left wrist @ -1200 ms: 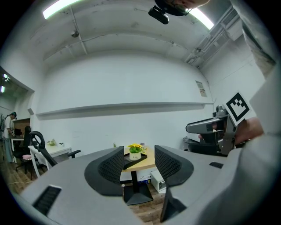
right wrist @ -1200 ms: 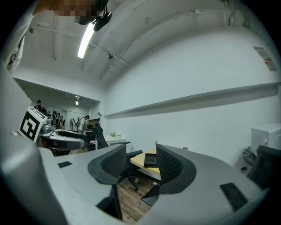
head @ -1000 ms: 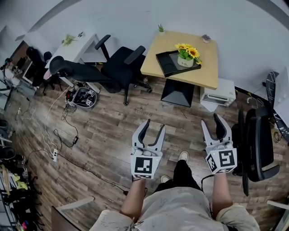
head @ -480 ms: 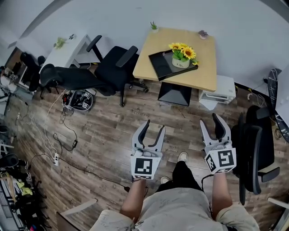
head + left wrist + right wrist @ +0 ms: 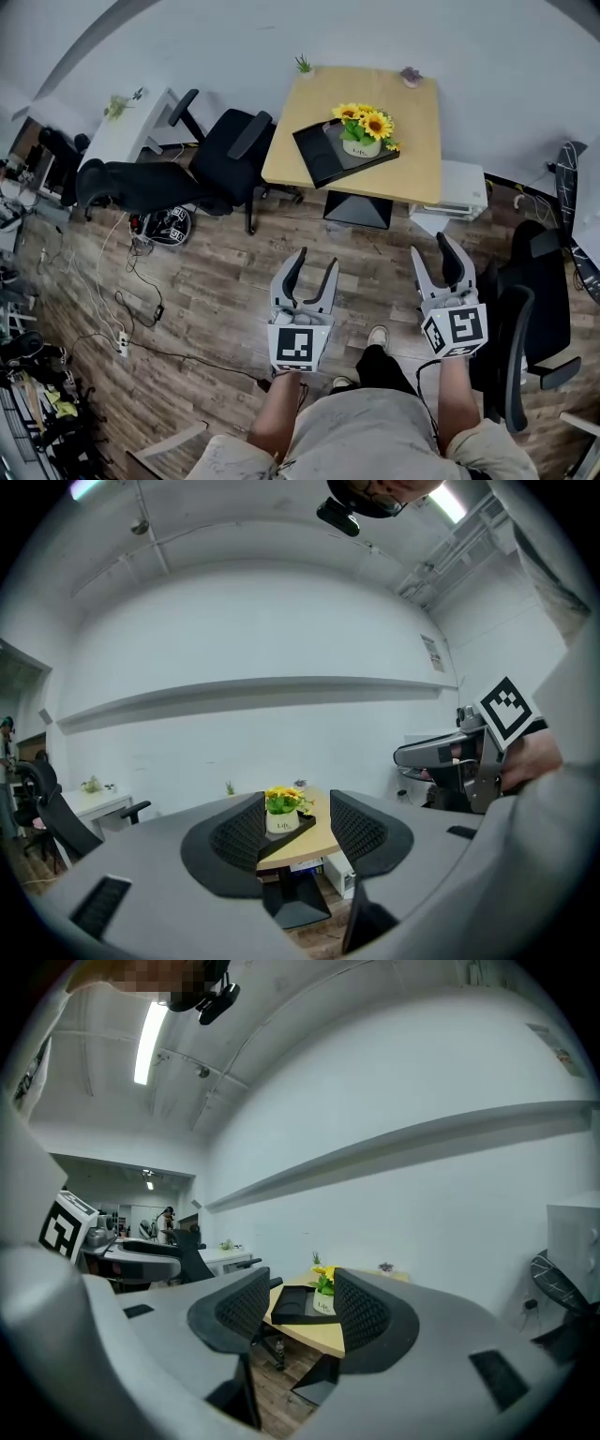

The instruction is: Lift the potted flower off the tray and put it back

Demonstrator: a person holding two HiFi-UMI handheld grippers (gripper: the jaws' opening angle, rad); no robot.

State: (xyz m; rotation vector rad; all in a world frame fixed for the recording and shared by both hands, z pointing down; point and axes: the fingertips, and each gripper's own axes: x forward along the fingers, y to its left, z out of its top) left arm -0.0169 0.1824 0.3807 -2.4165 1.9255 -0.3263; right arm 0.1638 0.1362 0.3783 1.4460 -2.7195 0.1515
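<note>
A white pot of yellow sunflowers [image 5: 362,131] stands on a black tray [image 5: 319,155] on a wooden table [image 5: 412,141] far ahead of me. In the left gripper view the potted flower [image 5: 282,811] shows between the jaws, well beyond them, on the tray [image 5: 305,825]. The right gripper view has the pot [image 5: 324,1302] and tray [image 5: 291,1303] in its gap too. My left gripper [image 5: 307,269] and right gripper [image 5: 435,253] are both open and empty, held level over the wooden floor, well short of the table.
Two black office chairs [image 5: 225,155] stand left of the table, another chair [image 5: 534,319] is close on my right. A white cabinet [image 5: 450,199] sits under the table's right side. Cables [image 5: 122,309] and a white desk [image 5: 131,127] lie to the left.
The table with the tray and flower has come nearer and shifted left in the head view as I walk forward. Both grippers keep the same open pose.
</note>
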